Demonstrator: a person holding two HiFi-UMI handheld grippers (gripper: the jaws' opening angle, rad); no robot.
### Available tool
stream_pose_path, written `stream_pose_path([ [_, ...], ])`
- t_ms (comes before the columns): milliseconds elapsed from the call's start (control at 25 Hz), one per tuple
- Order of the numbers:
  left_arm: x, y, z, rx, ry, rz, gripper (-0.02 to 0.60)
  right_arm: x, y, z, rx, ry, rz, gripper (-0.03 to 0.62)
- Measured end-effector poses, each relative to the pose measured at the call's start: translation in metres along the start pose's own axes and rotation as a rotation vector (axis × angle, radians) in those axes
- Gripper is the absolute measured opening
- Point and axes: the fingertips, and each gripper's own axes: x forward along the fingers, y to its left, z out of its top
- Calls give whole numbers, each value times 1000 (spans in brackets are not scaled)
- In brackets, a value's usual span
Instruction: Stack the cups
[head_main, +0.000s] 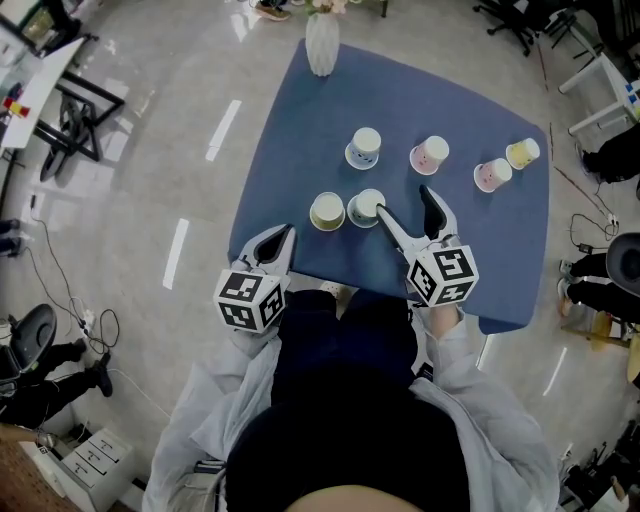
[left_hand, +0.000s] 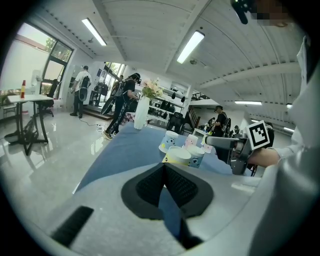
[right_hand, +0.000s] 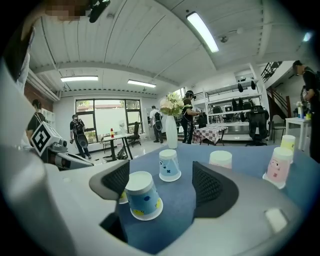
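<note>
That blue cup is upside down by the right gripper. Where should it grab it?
Probably the side wall, about halfway up, coming in level from the near side. The blue cup stands rim-down and narrows upward, so a high pinch could slip off. It sits close to one pad of the open right gripper, so centre it first.

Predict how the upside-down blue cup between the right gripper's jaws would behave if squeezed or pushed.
The blue cup looks like thin paper: probably light, easily dented if squeezed hard. Wide rim down on the table, it seems unlikely to tip; its tapered wall might slip.
</note>
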Motion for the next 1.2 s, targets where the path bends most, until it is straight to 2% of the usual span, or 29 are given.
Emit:
stream_pose_path([
  [120, 4, -4, 5, 8, -2, -6, -2, -7, -17, 13, 13, -30, -29, 396],
  [440, 10, -12, 17, 18, -15, 0, -2, -9, -88, 24, 51, -52, -181, 394],
  [800, 22, -23, 27, 15, -20, -8, -2, 20, -130, 7, 17, 2, -286, 394],
  [960, 30, -31, 31, 17, -20, -10, -2, 32, -149, -4, 49, 10, -319, 393],
  [1120, 32, -30, 35, 10, -24, -9, -2, 47, -158, -11, 66, 12, -326, 349],
  [1200, 32, -30, 35, 7, -23, -7, -2, 51, -162, -16, 61, 24, -341, 306],
])
